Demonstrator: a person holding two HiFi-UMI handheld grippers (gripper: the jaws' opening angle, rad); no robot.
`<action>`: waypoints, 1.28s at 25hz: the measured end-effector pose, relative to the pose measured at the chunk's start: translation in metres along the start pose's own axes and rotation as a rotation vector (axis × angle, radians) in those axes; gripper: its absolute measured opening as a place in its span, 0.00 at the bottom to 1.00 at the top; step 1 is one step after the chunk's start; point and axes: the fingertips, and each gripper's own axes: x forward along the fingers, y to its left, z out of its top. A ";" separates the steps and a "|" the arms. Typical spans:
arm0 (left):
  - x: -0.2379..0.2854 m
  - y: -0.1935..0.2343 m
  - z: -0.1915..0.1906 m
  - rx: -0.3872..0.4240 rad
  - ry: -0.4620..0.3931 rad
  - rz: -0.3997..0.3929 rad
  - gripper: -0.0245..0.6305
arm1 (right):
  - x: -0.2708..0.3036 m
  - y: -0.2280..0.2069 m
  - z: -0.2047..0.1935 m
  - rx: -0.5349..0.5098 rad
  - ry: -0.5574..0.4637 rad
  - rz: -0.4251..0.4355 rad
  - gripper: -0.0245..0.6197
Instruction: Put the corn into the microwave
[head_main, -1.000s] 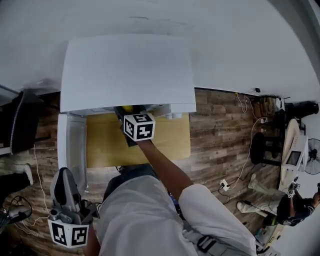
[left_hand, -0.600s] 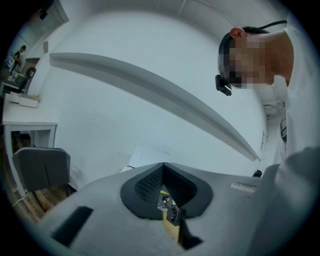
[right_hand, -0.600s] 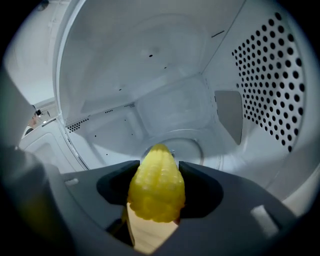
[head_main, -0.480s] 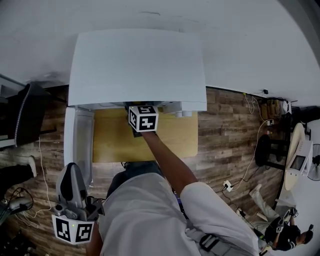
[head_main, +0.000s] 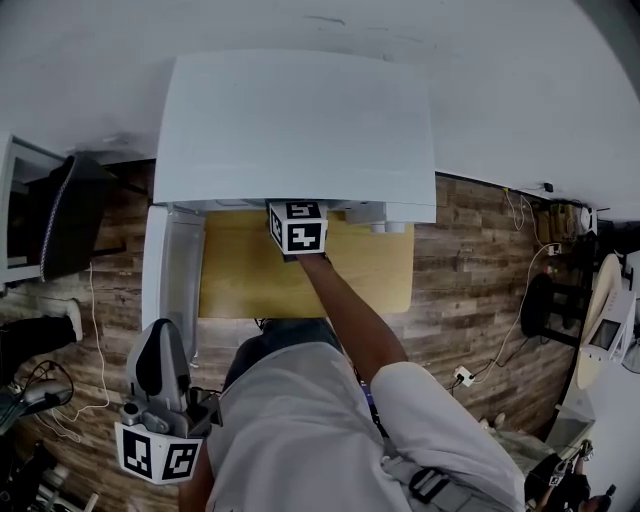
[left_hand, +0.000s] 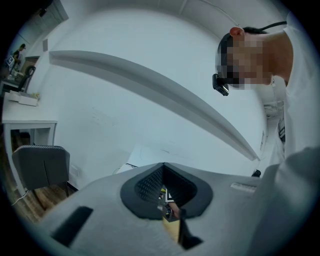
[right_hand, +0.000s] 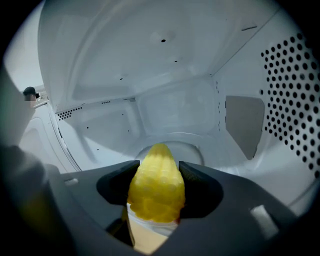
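Two fingers (right_hand: 202, 192) of the right gripper (right_hand: 156, 172) clamp the corn (right_hand: 156, 197), tip aimed over the plate (right_hand: 194, 145) inside the microwave (head_main: 300, 120). The left gripper (left_hand: 163, 170) hangs back, fingers together.

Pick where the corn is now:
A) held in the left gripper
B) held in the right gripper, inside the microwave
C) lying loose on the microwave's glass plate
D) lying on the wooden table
B: the right gripper has its fingers shut on the corn, with the microwave walls all around.
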 end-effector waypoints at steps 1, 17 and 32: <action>0.000 0.001 0.000 -0.001 0.001 0.001 0.02 | 0.001 0.001 0.000 -0.007 0.001 -0.002 0.44; -0.001 -0.001 -0.002 -0.002 0.001 0.003 0.02 | 0.012 0.002 0.001 -0.177 0.013 -0.110 0.44; -0.009 0.000 -0.004 0.005 0.004 0.014 0.02 | 0.015 0.000 -0.006 -0.219 0.046 -0.144 0.45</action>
